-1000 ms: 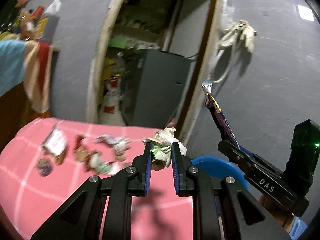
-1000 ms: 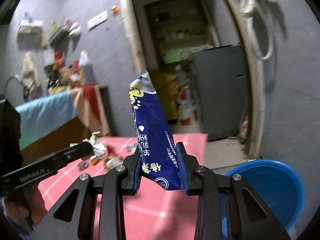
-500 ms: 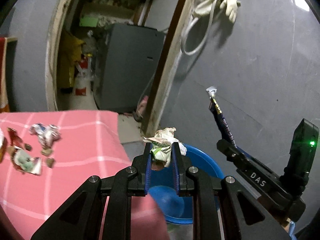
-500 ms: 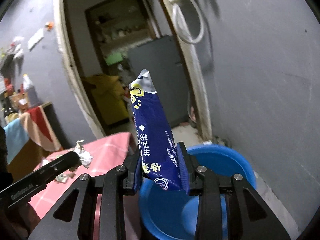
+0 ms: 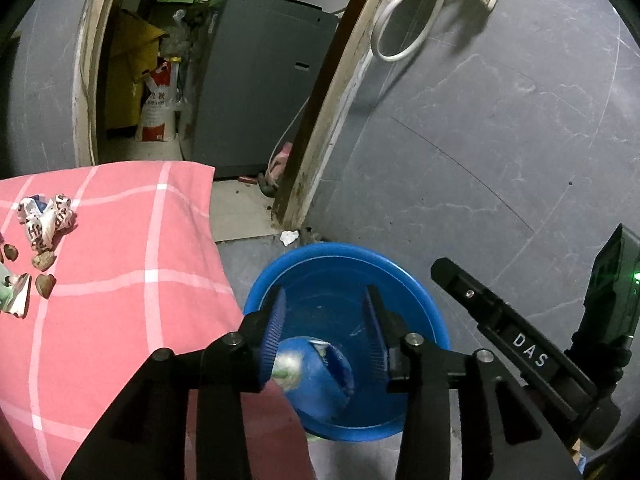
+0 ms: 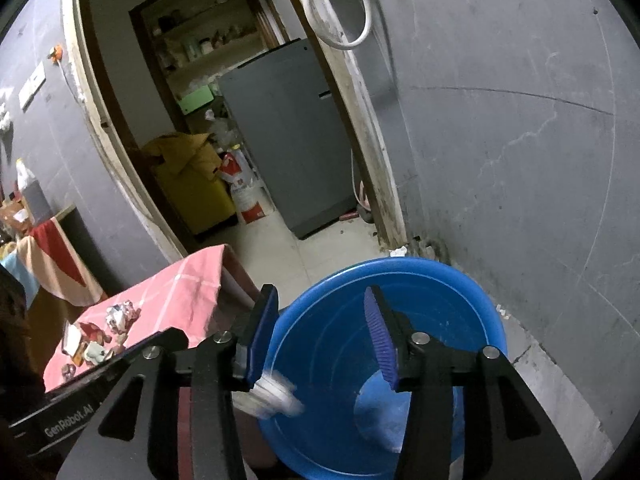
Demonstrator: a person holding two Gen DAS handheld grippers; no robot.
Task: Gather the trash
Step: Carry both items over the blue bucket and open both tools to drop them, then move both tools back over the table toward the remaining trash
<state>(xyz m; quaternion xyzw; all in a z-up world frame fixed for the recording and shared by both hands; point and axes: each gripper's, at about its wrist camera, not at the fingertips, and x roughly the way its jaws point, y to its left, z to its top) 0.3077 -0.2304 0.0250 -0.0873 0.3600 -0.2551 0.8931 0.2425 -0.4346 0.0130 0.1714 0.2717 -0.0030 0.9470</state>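
Now both grippers (image 5: 326, 328) (image 6: 320, 334) tilt down over blue basin (image 5: 400, 280), fingers (image 6: 264, 332) opening.

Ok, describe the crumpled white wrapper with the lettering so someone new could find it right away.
Start at the pink checked cloth beside the blue basin. On the cloth's far left lies a cluster of scraps; the crumpled wrapper sits at its far end. It alone is white with dark lettering, above small brown bits.
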